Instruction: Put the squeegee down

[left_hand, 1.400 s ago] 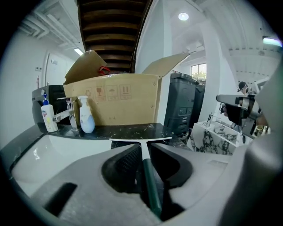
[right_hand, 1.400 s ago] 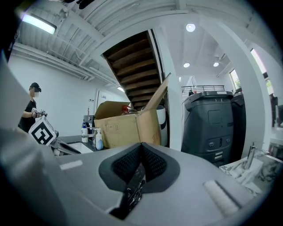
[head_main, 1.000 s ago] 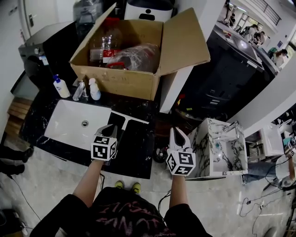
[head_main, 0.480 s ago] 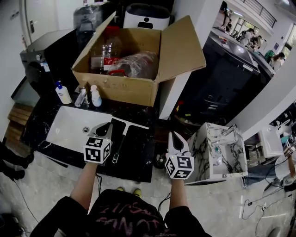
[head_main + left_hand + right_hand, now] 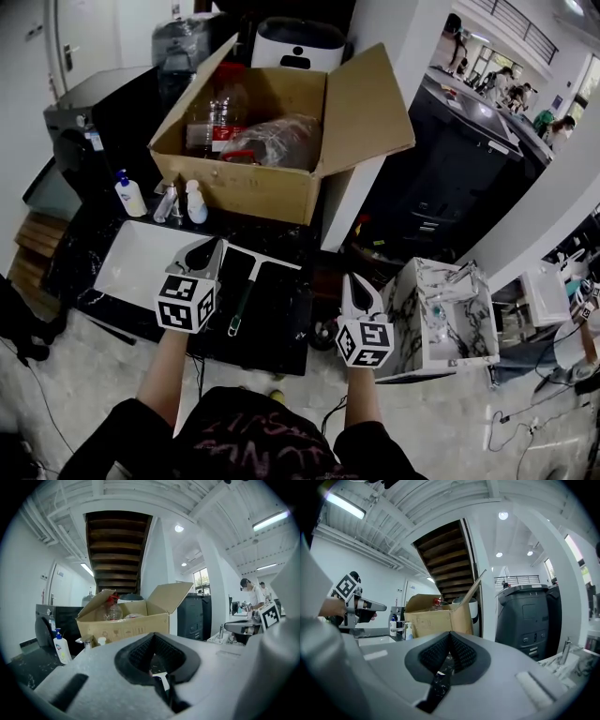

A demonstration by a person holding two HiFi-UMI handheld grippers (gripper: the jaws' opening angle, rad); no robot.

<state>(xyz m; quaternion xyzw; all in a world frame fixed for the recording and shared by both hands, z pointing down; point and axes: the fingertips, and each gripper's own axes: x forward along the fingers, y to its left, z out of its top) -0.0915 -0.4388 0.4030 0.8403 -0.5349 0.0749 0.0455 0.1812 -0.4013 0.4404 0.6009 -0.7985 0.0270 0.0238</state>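
Beside the white left gripper (image 5: pixel 208 249) with its black-and-white patterned cube (image 5: pixel 185 302), the squeegee (image 5: pixel 251 277) is white-bladed and dark-handled, the bench (image 5: pixel 281 321) black with white veins, the sink (image 5: pixel 131 267) white, the box (image 5: pixel 272 185) beyond brown.

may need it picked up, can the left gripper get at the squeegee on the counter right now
Probably yes. The squeegee lies uncovered on the dark counter just beside the left gripper, with nothing between them. The gripper is shut, so it would have to open first.
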